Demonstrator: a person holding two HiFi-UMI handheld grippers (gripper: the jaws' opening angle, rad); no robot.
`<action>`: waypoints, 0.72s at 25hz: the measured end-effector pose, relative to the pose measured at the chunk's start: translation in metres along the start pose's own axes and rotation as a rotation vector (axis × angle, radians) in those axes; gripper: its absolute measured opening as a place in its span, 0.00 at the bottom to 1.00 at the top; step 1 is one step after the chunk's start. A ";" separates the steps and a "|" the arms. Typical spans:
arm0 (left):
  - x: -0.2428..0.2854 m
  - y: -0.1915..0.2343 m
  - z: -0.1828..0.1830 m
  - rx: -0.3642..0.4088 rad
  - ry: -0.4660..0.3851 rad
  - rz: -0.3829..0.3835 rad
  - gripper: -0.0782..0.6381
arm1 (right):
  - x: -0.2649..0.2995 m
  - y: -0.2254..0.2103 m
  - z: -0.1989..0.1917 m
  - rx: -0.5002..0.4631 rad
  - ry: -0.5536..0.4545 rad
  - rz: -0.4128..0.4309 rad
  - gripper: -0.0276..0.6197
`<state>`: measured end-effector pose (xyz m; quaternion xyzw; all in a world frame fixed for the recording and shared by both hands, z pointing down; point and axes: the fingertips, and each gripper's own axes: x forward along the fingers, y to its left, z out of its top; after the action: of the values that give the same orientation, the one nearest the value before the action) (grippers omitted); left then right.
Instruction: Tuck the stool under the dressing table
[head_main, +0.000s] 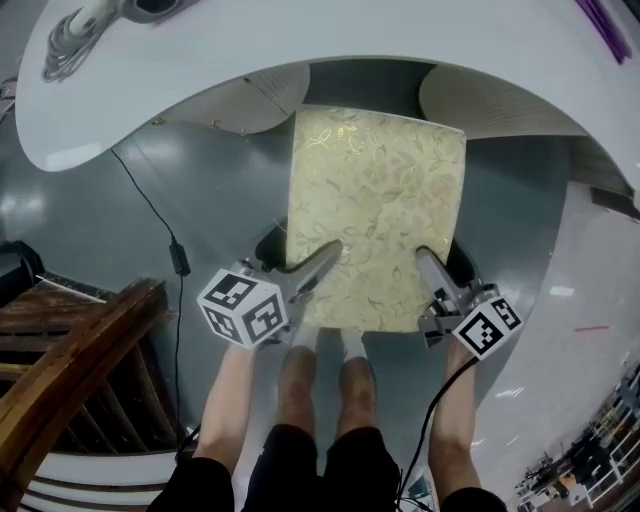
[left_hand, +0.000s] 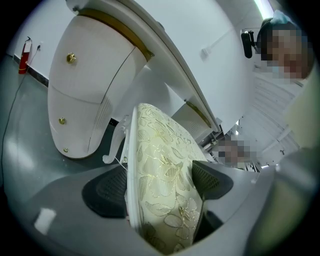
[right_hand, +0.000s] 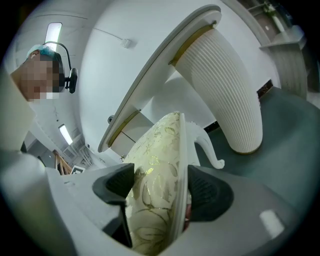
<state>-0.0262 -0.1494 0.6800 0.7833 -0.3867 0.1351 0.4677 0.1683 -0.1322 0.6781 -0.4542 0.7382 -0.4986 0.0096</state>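
Far, the table (head_main: 330, 30) overhangs; the stool (head_main: 375, 215) fills the gap between its left pedestal (head_main: 250, 105) and right pedestal (head_main: 495, 100). Bare floor (head_main: 215, 185) flanks it; wooden rails (head_main: 80, 350) crowd near left.

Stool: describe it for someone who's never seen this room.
Find the white dressing table curving across the top of the head view. At the gap between its two pedestals stands the stool. Its cream cushion with gold leaves sets it apart from the plain white furniture around it.
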 end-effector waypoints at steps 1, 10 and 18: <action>0.000 0.000 0.000 0.000 0.002 0.001 0.70 | 0.000 0.000 0.000 0.003 0.000 0.002 0.56; 0.001 0.001 0.002 -0.001 0.012 -0.002 0.70 | 0.001 0.000 0.001 0.009 -0.003 -0.004 0.56; 0.002 0.000 0.004 0.022 0.027 -0.009 0.70 | -0.001 0.000 -0.001 0.025 -0.028 -0.001 0.56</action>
<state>-0.0257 -0.1537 0.6791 0.7883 -0.3752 0.1478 0.4647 0.1684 -0.1308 0.6789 -0.4614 0.7314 -0.5016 0.0255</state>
